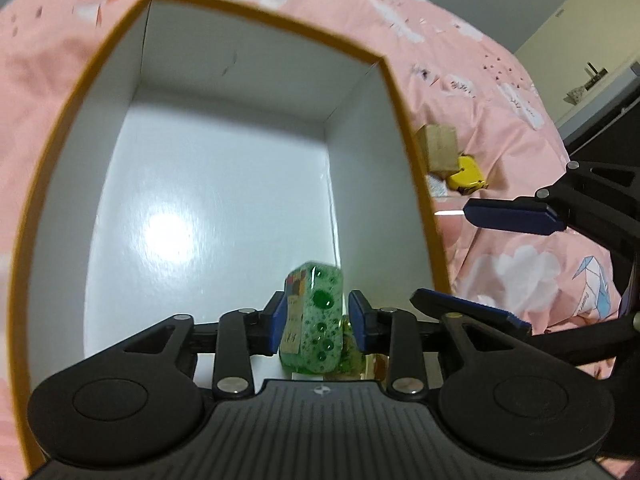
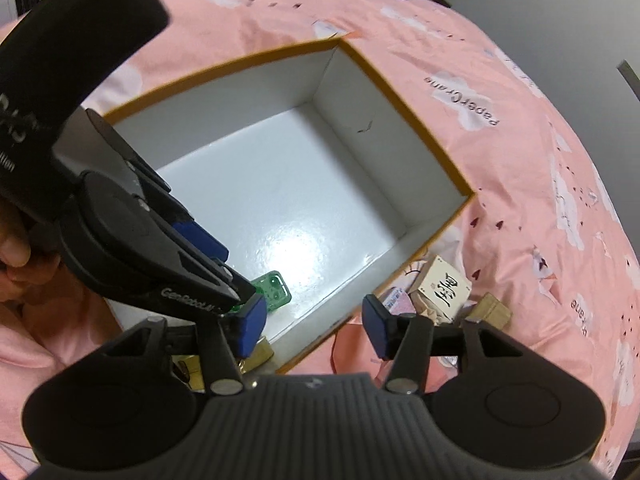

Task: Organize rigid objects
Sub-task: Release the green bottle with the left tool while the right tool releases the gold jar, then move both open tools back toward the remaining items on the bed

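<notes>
An open box with an orange rim [image 1: 394,92] and white inside lies on a pink bedspread; it also shows in the right wrist view [image 2: 420,120]. My left gripper [image 1: 318,318] is inside the box near its near wall, shut on a green translucent bar [image 1: 314,320] with bubbles and a paper label; the bar shows in the right wrist view [image 2: 272,290]. My right gripper [image 2: 314,322] is open and empty, above the box's near right edge; its fingers [image 1: 516,214] appear at the right of the left wrist view.
Beside the box on the bedspread lie a small tan carton [image 1: 438,146], a yellow object [image 1: 468,174] and a cream box with black characters [image 2: 442,290]. Small gold-coloured items [image 2: 260,354] lie under my grippers. The pink bedspread [image 2: 540,160] surrounds everything.
</notes>
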`<state>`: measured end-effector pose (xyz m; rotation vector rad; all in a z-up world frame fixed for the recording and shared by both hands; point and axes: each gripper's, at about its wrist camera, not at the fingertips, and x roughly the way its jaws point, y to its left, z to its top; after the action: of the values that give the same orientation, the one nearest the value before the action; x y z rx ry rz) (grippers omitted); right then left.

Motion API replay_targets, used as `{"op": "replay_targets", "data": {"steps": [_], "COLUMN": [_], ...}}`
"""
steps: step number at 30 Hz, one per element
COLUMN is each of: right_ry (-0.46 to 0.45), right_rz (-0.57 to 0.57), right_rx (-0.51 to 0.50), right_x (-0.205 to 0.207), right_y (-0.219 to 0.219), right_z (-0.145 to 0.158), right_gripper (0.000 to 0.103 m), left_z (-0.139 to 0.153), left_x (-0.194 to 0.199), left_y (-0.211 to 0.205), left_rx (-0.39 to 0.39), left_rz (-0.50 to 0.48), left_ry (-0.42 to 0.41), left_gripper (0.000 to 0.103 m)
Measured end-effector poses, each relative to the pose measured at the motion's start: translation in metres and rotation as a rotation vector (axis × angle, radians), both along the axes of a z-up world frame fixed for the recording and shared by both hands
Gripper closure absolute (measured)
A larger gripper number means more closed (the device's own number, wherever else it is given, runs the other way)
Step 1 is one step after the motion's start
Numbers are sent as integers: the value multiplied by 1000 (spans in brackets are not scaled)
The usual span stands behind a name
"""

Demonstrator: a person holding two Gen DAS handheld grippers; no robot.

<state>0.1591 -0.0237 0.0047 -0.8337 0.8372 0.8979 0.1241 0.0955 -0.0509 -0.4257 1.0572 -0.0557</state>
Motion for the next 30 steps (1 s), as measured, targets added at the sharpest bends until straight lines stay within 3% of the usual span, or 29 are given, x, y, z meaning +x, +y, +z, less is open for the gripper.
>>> {"op": "replay_targets", "data": {"steps": [7, 19, 25, 30], "right_ry": [-17, -8, -23, 29], "right_rz": [-125, -465, -599, -705], "right_rx": [112, 338, 392, 422], "right_x": [0, 9, 5, 9], "right_y": [-40, -138, -173, -194], "right_z": [21, 28, 0, -28], "right_gripper": [48, 48, 48, 48], "left_z": [32, 54, 46, 34], "left_x": [-8, -5, 2, 15], "left_y": [-22, -80, -108, -123], "left_rx": [83, 93, 124, 164], "left_rz": [-70, -286, -411, -495], "left_ry": [-154, -343, -381, -339], "left_gripper": [60, 55, 54, 54]}}
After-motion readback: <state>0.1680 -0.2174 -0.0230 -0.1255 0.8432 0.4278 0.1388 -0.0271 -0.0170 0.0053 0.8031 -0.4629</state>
